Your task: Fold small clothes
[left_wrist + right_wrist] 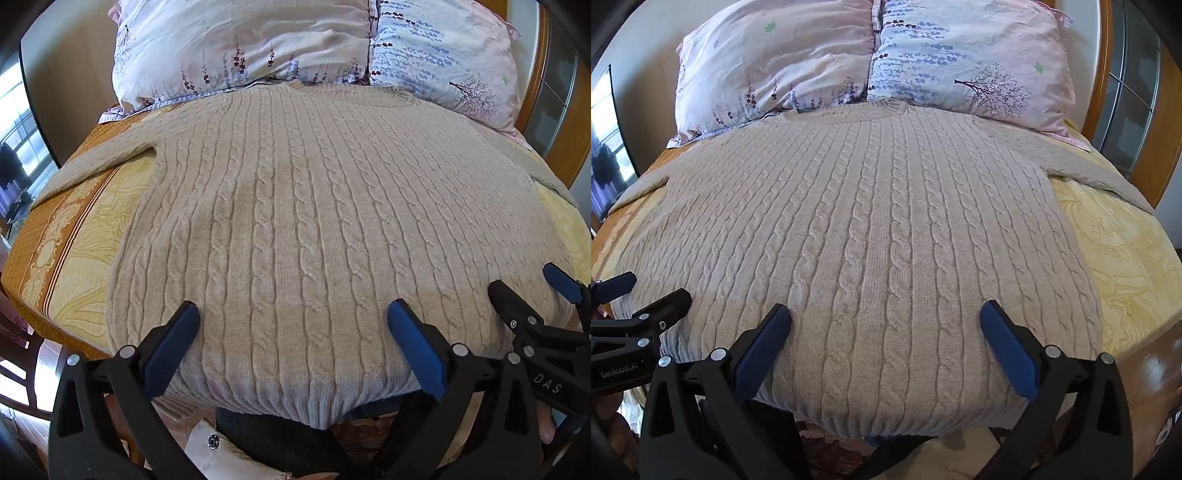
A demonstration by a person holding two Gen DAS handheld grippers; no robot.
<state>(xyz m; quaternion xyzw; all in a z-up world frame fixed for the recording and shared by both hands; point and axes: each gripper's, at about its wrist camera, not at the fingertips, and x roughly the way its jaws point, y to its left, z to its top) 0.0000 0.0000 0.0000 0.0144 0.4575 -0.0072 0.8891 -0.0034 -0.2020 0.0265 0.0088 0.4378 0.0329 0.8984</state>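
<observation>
Nearest: left gripper (293,314) jaws wide apart, nothing between the blue pads (173,347), hovering over the hem end of the sweater (295,221), angled down; right gripper (885,314) same, jaws wide, holding nothing, just beside the left one. Beige cable-knit sweater spread flat on the bed (85,236), hem draped over the near edge, neckline at the far end, sleeves out to both sides. Yellow-and-brown patterned bedcover under it. Beyond the collar: two floral pillows (775,66) side by side, touching the neckline. Wooden headboard (1104,74) at far right
</observation>
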